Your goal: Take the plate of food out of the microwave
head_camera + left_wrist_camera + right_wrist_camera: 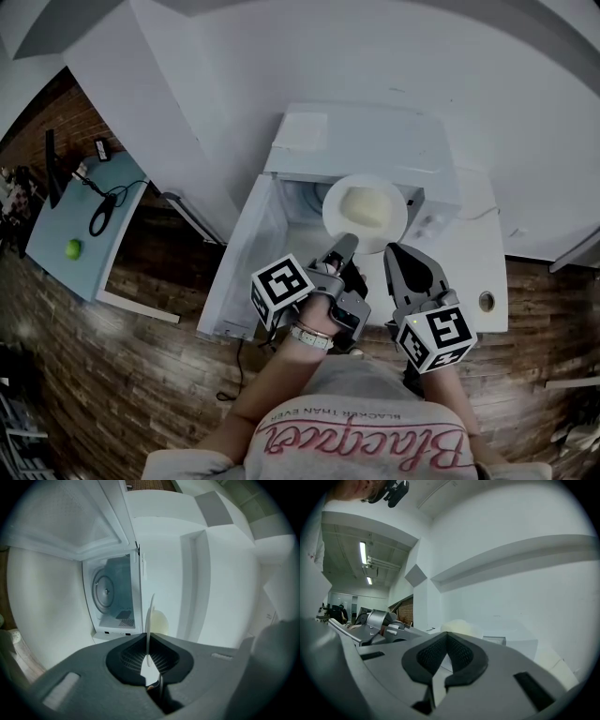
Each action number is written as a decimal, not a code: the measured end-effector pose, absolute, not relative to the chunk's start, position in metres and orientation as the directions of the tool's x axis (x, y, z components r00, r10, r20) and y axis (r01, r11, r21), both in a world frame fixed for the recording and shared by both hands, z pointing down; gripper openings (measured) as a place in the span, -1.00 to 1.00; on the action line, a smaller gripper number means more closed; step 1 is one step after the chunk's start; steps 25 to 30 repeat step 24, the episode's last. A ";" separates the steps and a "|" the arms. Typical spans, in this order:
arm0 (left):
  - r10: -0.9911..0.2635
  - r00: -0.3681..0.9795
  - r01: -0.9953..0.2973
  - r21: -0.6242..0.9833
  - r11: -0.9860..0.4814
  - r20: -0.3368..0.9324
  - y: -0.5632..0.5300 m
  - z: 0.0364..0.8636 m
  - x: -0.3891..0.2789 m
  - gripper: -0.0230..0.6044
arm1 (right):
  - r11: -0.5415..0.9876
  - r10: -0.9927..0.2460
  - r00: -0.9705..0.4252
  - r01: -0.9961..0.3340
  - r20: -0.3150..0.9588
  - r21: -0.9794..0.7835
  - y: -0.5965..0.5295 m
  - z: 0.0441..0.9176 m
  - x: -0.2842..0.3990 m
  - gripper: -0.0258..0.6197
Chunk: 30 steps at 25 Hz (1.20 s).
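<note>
On the white counter (487, 253), microwave (375, 141): white, cavity open twd the person, glass turntable (105, 591) inside bare.
Door (246, 253): swung wide open to the left, hangs past the counter edge.
Side table (56, 234): teal, far left, well apart from the counter; black cable on it.
Left arm (281, 370): forearm reaches fwd from the torso, band on the wrist, wrist bent so the tool angles up and right twd the oven mouth.
Right arm: mostly hidden under its marker cube; tool points straight fwd, beside the left one.
Left gripper (345, 246): jaws clamped on the near rim of the plate; rim seen edge-on btwn the pads.
Right gripper (394, 255): jaws together at the tips, nothing btwn them; tips just beside the plate's near-right edge; can't tell if touching.
Plate (398, 223): white, round, face up, out of the cavity, held in the air at the oven mouth.
Food (364, 208): pale yellowish lump, centre of plate.
Ball (73, 248): small, green, near edge of side table.
</note>
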<state>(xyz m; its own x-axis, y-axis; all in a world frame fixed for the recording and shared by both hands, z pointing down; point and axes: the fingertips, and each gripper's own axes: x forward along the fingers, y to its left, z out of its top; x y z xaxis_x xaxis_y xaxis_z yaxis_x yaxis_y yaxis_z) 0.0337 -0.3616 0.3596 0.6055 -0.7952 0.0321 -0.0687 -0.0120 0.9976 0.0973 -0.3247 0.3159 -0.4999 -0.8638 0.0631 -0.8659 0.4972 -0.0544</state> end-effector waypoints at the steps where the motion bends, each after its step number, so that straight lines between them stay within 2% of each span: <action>1: -0.795 0.606 -0.071 0.997 -0.013 0.033 -0.362 0.359 0.034 -0.88 | 0.498 -0.863 -0.500 -0.866 0.063 -0.053 -0.325 0.315 0.097 -0.89; 30: -0.786 0.618 -0.085 0.996 -0.040 0.021 -0.361 0.352 0.035 -0.88 | 0.503 -0.862 -0.504 -0.864 0.047 -0.037 -0.323 0.308 0.095 -0.89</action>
